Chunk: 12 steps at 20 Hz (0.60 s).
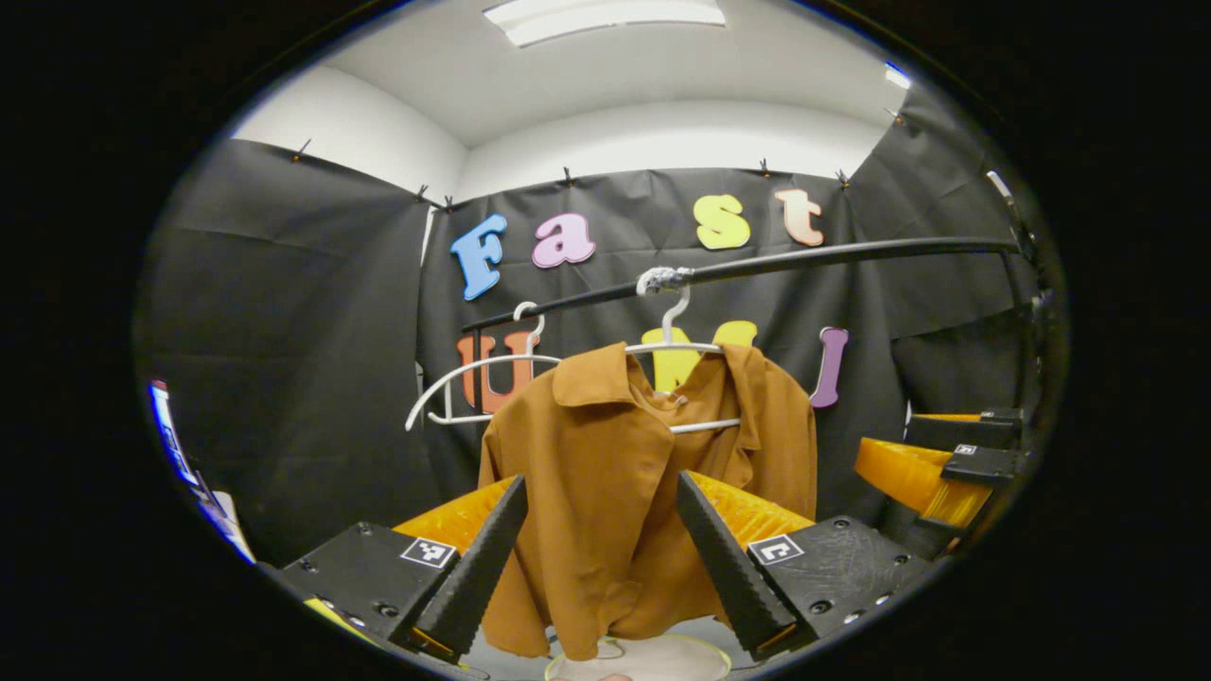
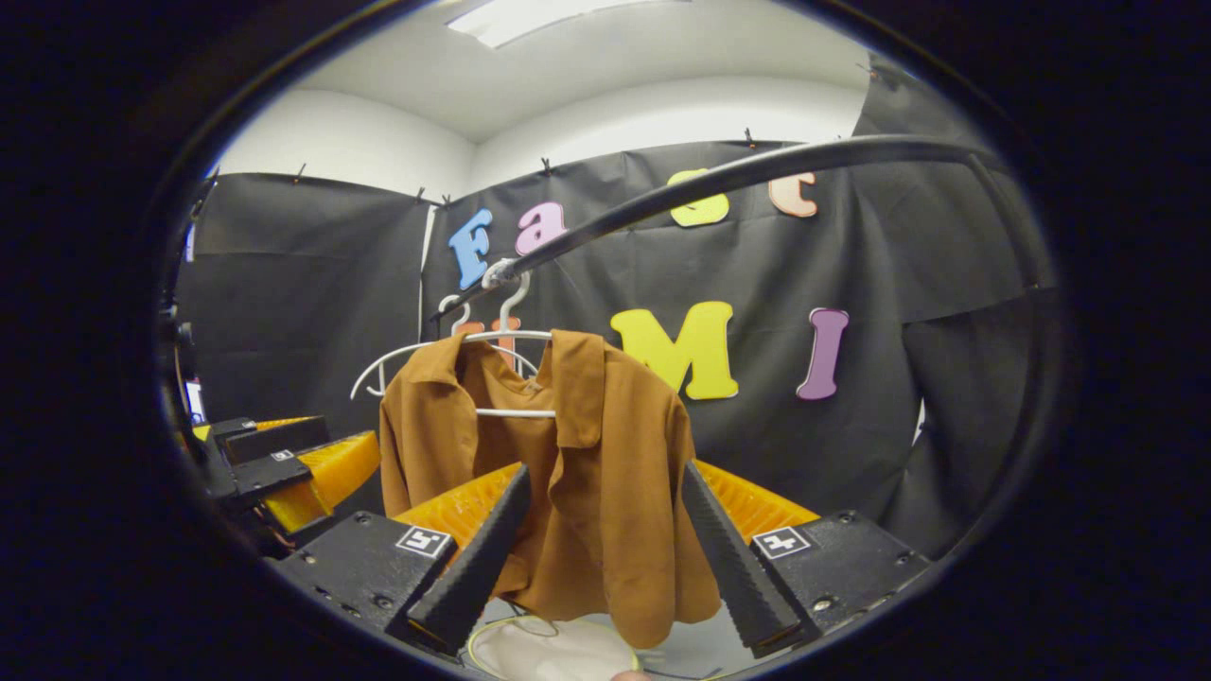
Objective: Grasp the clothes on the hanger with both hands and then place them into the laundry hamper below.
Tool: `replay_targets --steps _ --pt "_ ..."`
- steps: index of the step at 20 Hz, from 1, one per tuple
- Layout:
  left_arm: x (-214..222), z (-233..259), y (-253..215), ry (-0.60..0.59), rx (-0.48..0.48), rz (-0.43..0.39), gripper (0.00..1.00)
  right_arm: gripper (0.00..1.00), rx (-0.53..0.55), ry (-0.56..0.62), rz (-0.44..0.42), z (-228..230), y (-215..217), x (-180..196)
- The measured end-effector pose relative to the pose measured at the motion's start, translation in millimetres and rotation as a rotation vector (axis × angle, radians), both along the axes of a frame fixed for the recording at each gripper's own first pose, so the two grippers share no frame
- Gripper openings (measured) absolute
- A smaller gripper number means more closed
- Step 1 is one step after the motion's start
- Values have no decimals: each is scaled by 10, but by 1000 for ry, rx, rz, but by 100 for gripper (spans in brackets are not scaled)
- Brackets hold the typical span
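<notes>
In the left gripper view I see the left tongs (image 1: 598, 544) with both fingers spread wide apart, gripping nothing. A brown collared shirt (image 1: 624, 482) hangs straight ahead of them, and its lower part shows in the gap between the two fingertips; I cannot tell whether either fingertip touches the fabric. The shirt hangs on a white hanger (image 1: 674, 355), which is hooked over a black rail (image 1: 833, 255) above and beyond the tongs. A second white hanger (image 1: 473, 378), bare, hangs on the same rail to the left of the shirt. Below the shirt hem, between the fingers, the pale rim of the laundry hamper (image 1: 639, 660) shows at the bottom edge. To the right of the left tongs, the right tongs (image 1: 946, 468) appear with their orange and black body, beside the shirt.

In the right gripper view I see the right tongs (image 2: 603, 539) also standing wide open and holding nothing. The shirt (image 2: 587, 492) hangs ahead, with its right front panel in the gap between the fingers. Its hanger (image 2: 506, 374) hooks on the rail (image 2: 757, 170), which arcs overhead. The hamper (image 2: 549, 653) lies below the hem, between the fingers and slightly left. The left tongs (image 2: 284, 454) sit off to the left, level with the shirt sleeve.
</notes>
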<state>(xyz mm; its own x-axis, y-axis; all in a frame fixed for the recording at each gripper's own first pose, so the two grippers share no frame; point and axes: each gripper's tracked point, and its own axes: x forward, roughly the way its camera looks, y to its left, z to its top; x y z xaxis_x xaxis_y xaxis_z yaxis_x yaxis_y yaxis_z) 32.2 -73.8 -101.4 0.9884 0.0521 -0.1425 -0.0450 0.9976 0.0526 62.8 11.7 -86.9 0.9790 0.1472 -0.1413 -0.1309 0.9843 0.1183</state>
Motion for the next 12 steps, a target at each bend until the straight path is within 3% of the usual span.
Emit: replay_targets --steps 4,6,12 --pt "175 -120 -165 4 -2 -29 100 100 9 12 -6 -109 -53 60" --pt "363 -203 -207 -1 3 -43 96 100 0 21 -45 -181 -106 144" --pt "977 -467 -219 0 20 -46 98 100 44 58 -108 -421 -76 418"
